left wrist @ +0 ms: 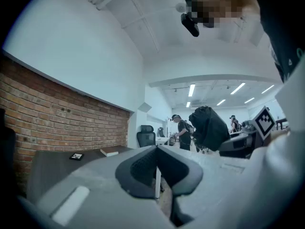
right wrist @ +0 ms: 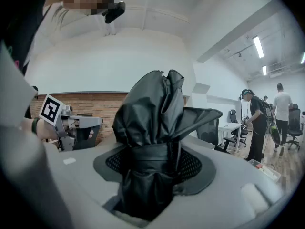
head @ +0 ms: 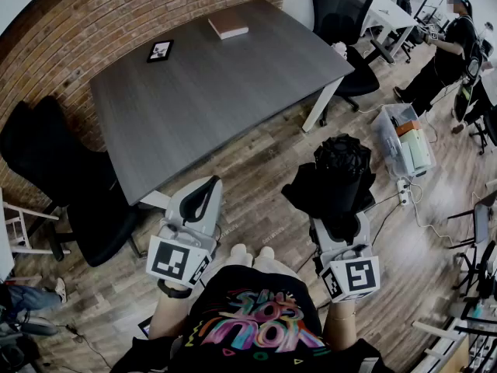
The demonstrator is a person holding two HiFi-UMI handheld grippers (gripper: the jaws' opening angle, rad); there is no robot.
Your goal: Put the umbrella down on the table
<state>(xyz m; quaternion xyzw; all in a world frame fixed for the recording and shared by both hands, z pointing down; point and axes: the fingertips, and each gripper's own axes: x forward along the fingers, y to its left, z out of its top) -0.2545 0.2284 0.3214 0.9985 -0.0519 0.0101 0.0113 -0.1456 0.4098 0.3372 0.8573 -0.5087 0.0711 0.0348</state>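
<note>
A folded black umbrella (head: 342, 169) stands out of my right gripper (head: 340, 228), whose jaws are shut on its strapped middle (right wrist: 152, 128). It is held over the wooden floor, to the right of the dark grey table (head: 210, 92) and below its near right corner. In the right gripper view the pads (right wrist: 195, 168) press the fabric from both sides, round the right gripper (right wrist: 153, 166). My left gripper (head: 203, 193) is near the table's front edge, shut with nothing in it. In the left gripper view its jaws (left wrist: 157, 168) meet, with the umbrella (left wrist: 209, 128) off to the right.
On the table lie a book (head: 227, 26) at the far side and a small black frame (head: 160, 50). Black office chairs stand at the table's left (head: 70, 185) and far right (head: 345, 14). A plastic bin (head: 404, 142) and cables are on the floor to the right; a person (head: 450, 45) stands beyond.
</note>
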